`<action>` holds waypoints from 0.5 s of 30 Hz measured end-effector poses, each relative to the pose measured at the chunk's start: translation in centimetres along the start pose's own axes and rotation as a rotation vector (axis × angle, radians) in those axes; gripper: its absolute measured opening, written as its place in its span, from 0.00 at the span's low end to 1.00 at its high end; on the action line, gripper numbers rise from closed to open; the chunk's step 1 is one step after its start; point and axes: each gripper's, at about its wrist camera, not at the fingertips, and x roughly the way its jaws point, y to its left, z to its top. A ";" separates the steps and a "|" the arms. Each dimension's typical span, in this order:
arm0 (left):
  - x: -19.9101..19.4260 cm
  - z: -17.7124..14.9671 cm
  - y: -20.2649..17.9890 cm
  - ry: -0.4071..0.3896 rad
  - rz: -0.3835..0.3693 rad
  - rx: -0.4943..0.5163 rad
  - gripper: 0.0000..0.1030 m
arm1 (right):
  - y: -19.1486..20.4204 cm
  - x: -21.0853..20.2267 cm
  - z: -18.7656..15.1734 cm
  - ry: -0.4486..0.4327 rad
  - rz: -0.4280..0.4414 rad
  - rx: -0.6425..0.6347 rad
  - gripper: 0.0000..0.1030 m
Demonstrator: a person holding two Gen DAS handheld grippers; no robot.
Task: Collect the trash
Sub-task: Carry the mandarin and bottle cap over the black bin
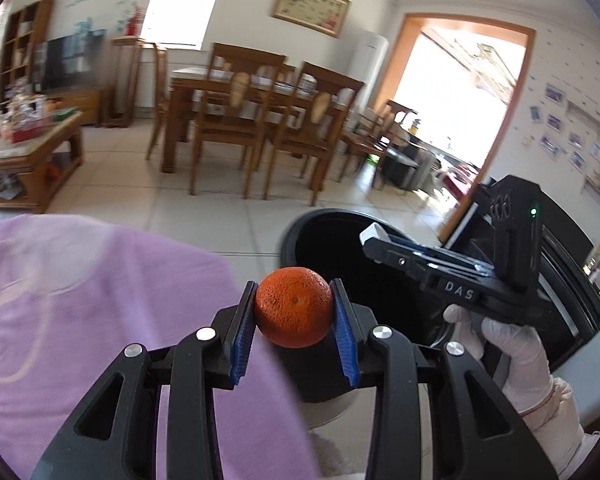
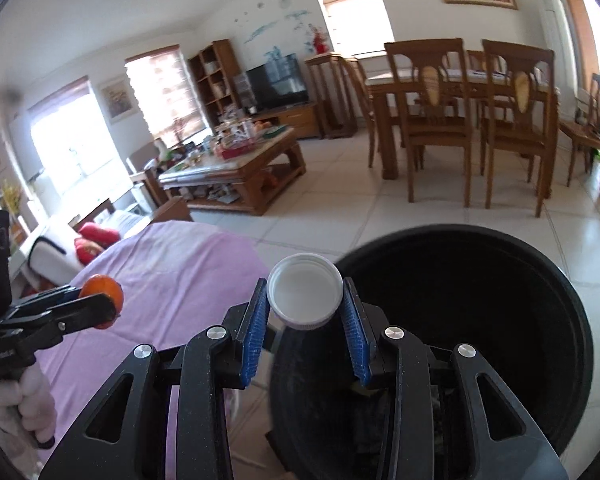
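Observation:
My left gripper is shut on an orange tangerine, held at the near left rim of a black trash bin. My right gripper is shut on a white plastic bottle cap, held at the left rim of the same bin. In the left wrist view the right gripper reaches over the bin with the cap at its tip. In the right wrist view the left gripper holds the tangerine over the purple cloth.
A purple cloth covers the surface left of the bin; it also shows in the right wrist view. Beyond are a tiled floor, a cluttered coffee table and a dining table with chairs. A black cabinet stands at the right.

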 end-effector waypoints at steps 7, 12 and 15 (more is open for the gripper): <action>8.9 0.7 -4.6 0.103 -0.077 0.041 0.35 | -7.5 -2.1 -2.3 -0.010 -0.063 0.091 0.35; 11.7 0.5 -5.0 0.144 -0.062 0.056 0.35 | -10.3 -1.9 -3.2 -0.005 -0.077 0.121 0.35; 13.2 0.4 -4.8 0.181 -0.053 0.051 0.35 | -11.0 -1.4 -3.7 -0.001 -0.070 0.144 0.35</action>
